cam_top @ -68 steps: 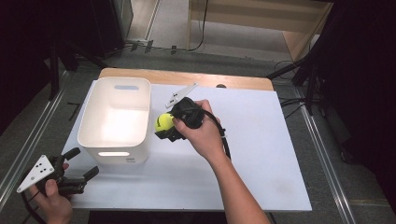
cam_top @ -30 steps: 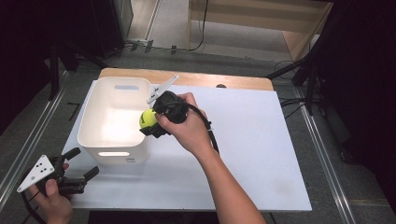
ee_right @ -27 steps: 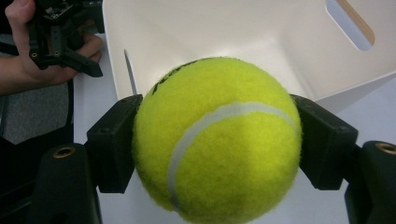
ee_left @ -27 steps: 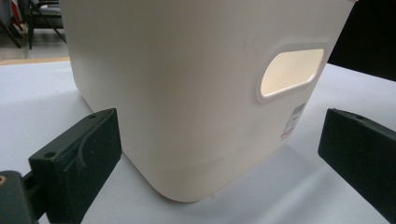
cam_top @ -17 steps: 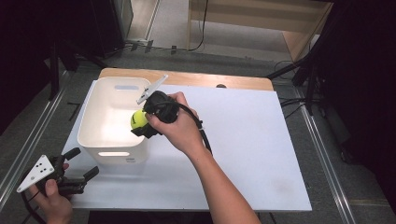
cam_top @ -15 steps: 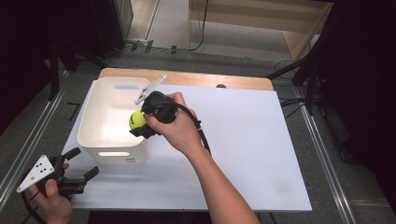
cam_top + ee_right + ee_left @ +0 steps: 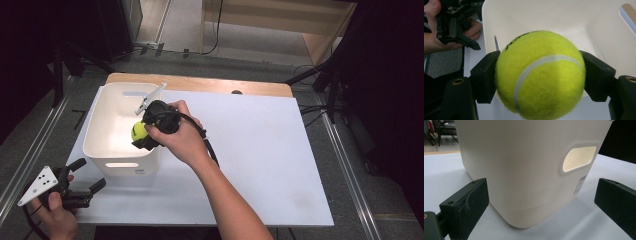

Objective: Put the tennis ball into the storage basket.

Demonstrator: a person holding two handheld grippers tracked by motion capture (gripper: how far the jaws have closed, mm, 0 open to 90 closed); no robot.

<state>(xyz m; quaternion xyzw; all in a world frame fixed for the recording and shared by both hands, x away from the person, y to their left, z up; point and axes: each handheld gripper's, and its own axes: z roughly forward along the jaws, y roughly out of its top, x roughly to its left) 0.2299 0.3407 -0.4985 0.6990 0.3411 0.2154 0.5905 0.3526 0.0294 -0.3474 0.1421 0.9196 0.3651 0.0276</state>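
Right gripper view: right gripper [image 7: 539, 75] pinches a tennis ball [image 7: 539, 74] above the white bin [image 7: 564, 22]; release only once past its rim. Left gripper [image 7: 75, 187] rests spread.

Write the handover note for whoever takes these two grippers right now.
Right gripper: shut on the tennis ball, held over the right rim of the white bin.
Left gripper: open, holding nothing, near the table's front left corner, pointing at the bin's handle side.
Done: ball picked up and brought to the bin.
Left, probably: move it over the bin's inside, open the jaws, withdraw.
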